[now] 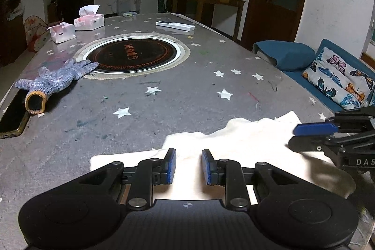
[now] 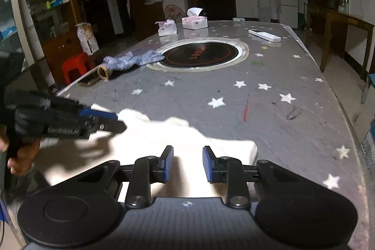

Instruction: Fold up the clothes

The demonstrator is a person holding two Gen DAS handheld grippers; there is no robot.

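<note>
A white, rumpled garment (image 1: 246, 139) lies at the near edge of the grey star-patterned table (image 1: 187, 90). My left gripper (image 1: 188, 165) hovers over its left part, open, with only cloth showing through the gap. Seen from the left wrist, my right gripper (image 1: 298, 136) reaches in from the right over the garment's right side. In the right wrist view the garment (image 2: 152, 132) spreads under my right gripper (image 2: 187, 163), which is open and holds nothing. The left gripper (image 2: 117, 121) comes in from the left there, held by a hand (image 2: 21, 156).
A grey knit glove (image 1: 56, 79) and a dark phone (image 1: 11, 116) lie at the left edge. A round inset hob (image 1: 133, 54) sits mid-table; tissue boxes (image 1: 89, 20) and a remote (image 1: 175, 25) lie beyond. A blue sofa with a butterfly cushion (image 1: 339, 81) stands right, and a red stool (image 2: 75, 67) left.
</note>
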